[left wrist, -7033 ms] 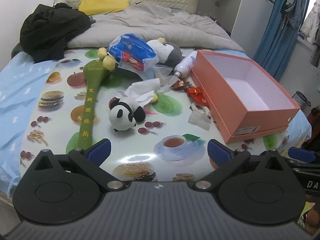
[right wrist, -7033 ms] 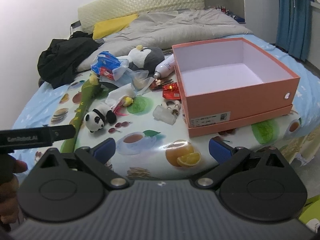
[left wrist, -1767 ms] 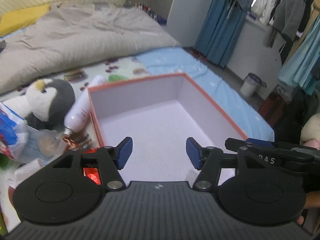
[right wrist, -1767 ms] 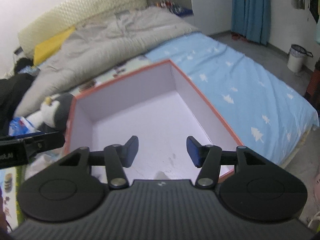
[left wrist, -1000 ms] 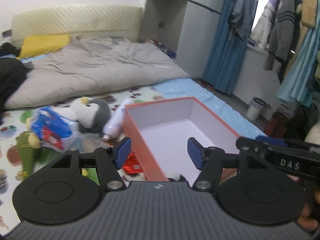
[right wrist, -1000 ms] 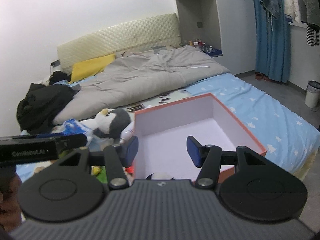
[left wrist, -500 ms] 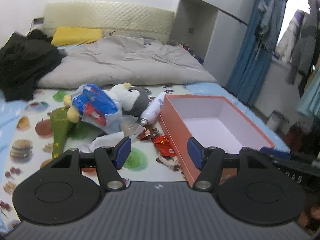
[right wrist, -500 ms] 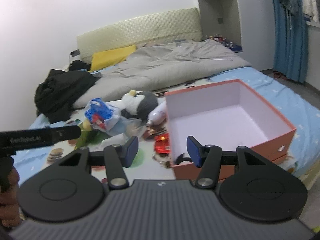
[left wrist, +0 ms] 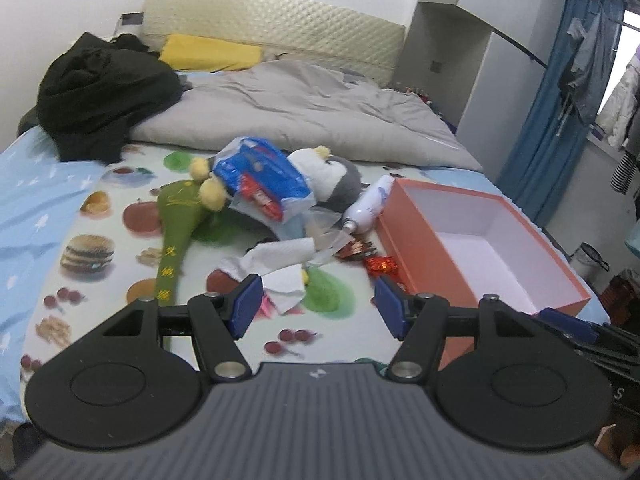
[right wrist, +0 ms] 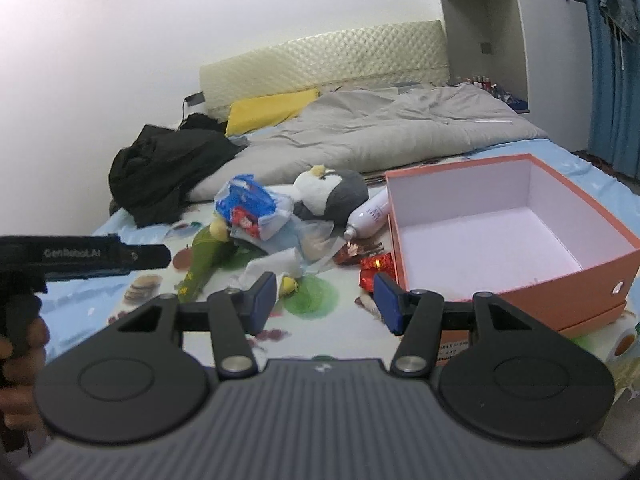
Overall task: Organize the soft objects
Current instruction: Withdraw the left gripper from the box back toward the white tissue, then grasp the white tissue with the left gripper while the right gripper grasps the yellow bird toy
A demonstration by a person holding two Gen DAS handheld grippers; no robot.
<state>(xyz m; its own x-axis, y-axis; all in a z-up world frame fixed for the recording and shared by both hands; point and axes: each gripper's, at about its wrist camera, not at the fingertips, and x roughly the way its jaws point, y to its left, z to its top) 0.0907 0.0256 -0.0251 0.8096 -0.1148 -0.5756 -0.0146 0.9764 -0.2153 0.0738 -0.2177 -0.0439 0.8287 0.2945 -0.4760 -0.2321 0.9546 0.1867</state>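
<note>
hovering with blue pads spread and nothing between them, the left hand-held gripper (left wrist: 318, 306) and right hand-held gripper (right wrist: 325, 300) both face the bed. just ahead lies crumpled tissue (left wrist: 280, 258); farther ahead the penguin plush (left wrist: 328, 178) rests beside a blue packet (left wrist: 260, 174); the orange box (right wrist: 504, 236) sits ahead-right.

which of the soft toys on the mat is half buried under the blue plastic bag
The grey-and-white penguin plush: the blue bag lies over its left side. The long green plush beside it lies mostly uncovered, only its yellow pom-poms touching the bag.
</note>
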